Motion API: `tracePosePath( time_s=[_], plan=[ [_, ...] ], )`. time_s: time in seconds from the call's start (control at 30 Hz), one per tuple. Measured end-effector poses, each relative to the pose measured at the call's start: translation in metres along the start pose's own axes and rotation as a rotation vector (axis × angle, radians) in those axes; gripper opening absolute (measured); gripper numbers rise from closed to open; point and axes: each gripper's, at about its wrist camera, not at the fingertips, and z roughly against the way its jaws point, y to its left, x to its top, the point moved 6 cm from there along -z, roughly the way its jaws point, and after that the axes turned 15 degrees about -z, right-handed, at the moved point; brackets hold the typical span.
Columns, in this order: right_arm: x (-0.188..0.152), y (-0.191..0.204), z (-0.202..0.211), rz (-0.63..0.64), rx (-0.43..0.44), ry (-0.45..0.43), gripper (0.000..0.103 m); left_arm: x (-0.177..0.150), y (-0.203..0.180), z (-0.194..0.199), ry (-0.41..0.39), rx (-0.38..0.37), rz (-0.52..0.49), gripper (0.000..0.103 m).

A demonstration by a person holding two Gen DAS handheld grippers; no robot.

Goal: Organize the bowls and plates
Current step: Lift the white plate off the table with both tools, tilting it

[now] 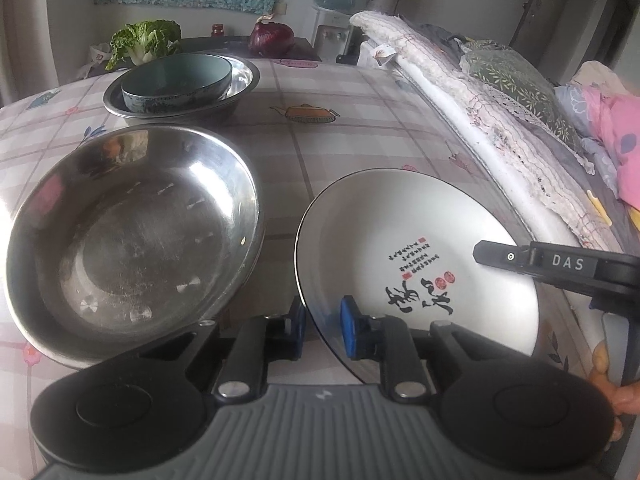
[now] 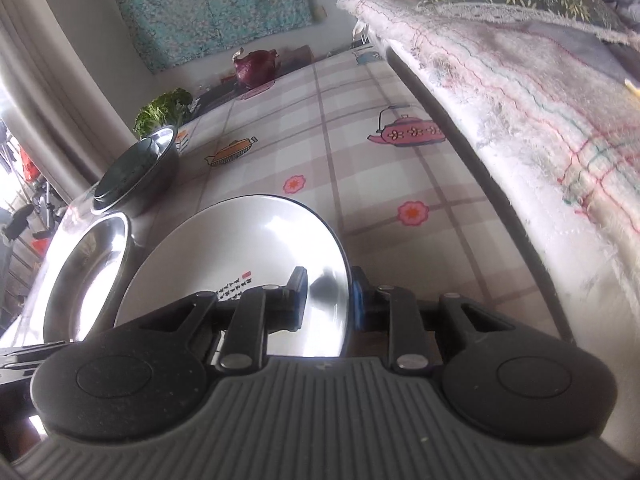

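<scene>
Looking along the left gripper (image 1: 323,330) in the left wrist view, its two blue pads straddle the near rim of the white plate (image 1: 416,256), one pad outside the rim and one over the inner face; they look pinched on it, though a little gap shows. The plate, with black calligraphy on it, sits near the right edge of the checked tablecloth (image 1: 360,128), just beside a large steel basin (image 1: 132,236). Farther back a blue-green bowl (image 1: 176,76) is already nested in a second steel basin (image 1: 240,88), so that part of the sorting seems done. The right gripper (image 1: 496,258) reaches in from the right over the plate's far rim. Cabbage (image 1: 144,42) and a red onion (image 1: 271,38) lie beyond the table

In the right wrist view the right gripper (image 2: 329,298) has one finger over the plate (image 2: 248,248) and the other outside its rim, closed on the edge as far as I can tell. Both tools hold the same plate, which looks tilted or slightly raised. What appears left is to set this plate and the big basin (image 2: 88,272) into a stack
</scene>
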Motion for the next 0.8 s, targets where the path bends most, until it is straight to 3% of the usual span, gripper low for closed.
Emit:
tracePosePath(
  time_s=[0.53, 0.8],
  plan=[
    [-0.058, 0.002, 0.044, 0.009, 0.006, 0.059, 0.023, -0.038, 0.008, 0.04, -0.021, -0.037, -0.031, 0.019],
    [-0.082, 0.012, 0.055, 0.017, 0.016, 0.064, 0.023, -0.067, 0.02, 0.059, -0.007, -0.061, 0.02, 0.019]
  ],
)
